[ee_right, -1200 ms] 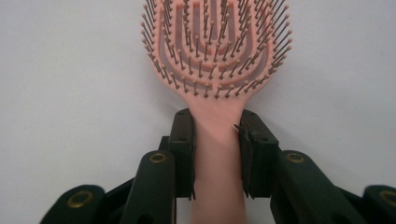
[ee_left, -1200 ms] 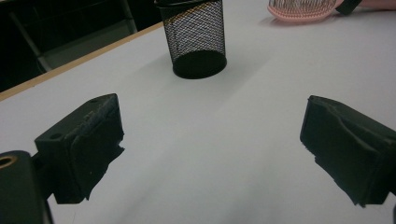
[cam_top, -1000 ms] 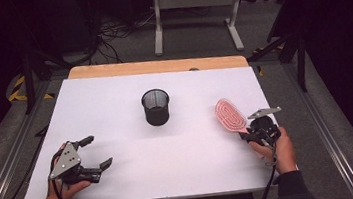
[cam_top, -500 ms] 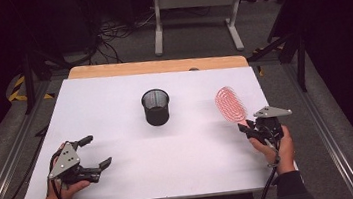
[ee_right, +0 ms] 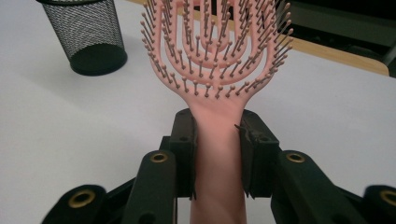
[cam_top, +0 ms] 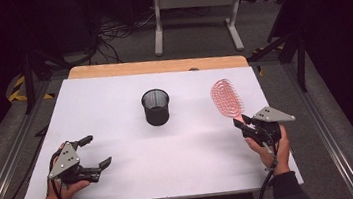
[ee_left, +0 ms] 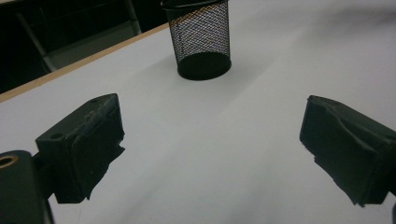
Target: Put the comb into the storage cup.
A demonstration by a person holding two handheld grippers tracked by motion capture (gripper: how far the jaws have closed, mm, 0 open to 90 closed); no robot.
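Gripping the pink hairbrush (ee_right: 217, 70) by its handle, our right gripper (cam_top: 253, 127) pinches it head-up, likely for the mesh cup (cam_top: 155, 107) mid-table; left gripper (cam_top: 90, 152) rests spread, empty.

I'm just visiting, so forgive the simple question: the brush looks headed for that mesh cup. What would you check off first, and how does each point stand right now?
1. Grip on the brush: the right gripper has both jaws closed on the handle of the pink hairbrush. Ok.
2. Brush lifted off the white table: its head stands up in the air, bristles toward the camera in the right gripper view. Ok.
3. Black mesh cup upright with an open mouth. Ok.
4. Cup empty: the mesh hides its inside. Cannot tell.
5. Left gripper out of the way: it rests near the table's front-left corner, jaws open, holding nothing. Ok.
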